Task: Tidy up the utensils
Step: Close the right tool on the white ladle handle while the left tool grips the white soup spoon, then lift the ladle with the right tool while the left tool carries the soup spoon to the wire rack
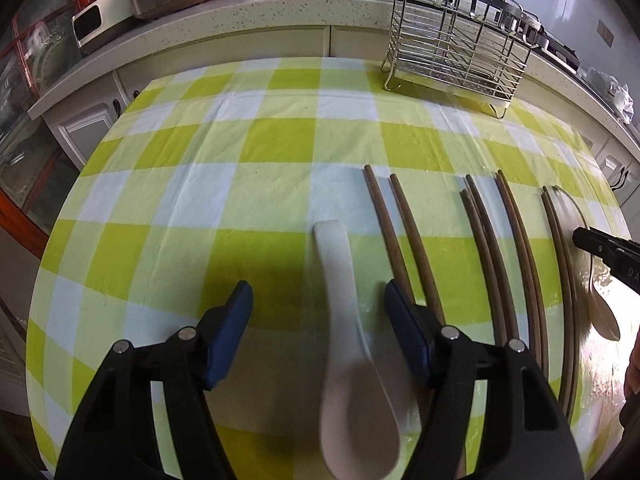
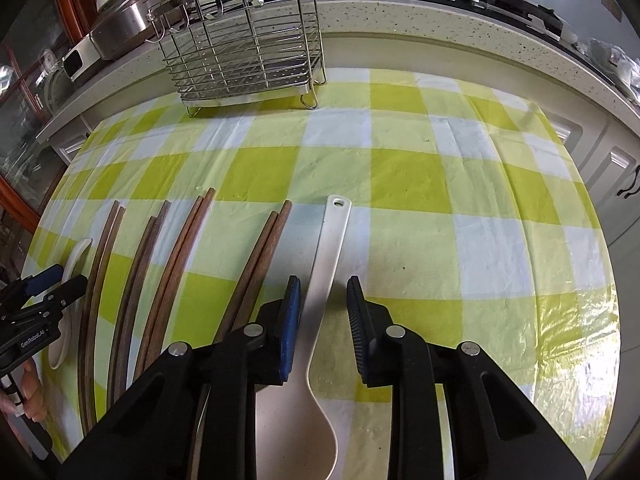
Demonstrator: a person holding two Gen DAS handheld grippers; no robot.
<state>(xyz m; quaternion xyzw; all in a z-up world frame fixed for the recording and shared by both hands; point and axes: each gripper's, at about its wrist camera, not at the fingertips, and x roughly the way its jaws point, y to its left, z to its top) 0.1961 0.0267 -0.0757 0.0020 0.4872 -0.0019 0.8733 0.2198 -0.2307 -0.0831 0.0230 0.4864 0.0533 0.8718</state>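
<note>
A green-and-white checked cloth covers the tabletop (image 1: 256, 152), which stands against a speckled kitchen counter (image 1: 280, 12). At the tabletop's far edge stands a wire utensil rack (image 1: 452, 56), empty as far as can be seen. Near the front edge lie four pairs of wooden chopsticks (image 2: 168, 272) in a row, between two spoons. The left claw (image 1: 318, 300) is released, its blue pads on either side of the white ceramic spoon (image 1: 352, 344) without touching it. The right claw (image 2: 322, 296) straddles the long-handled beige spoon (image 2: 324, 280); its jaws are narrow, with gaps showing on both sides of the handle, so not gripping.
</note>
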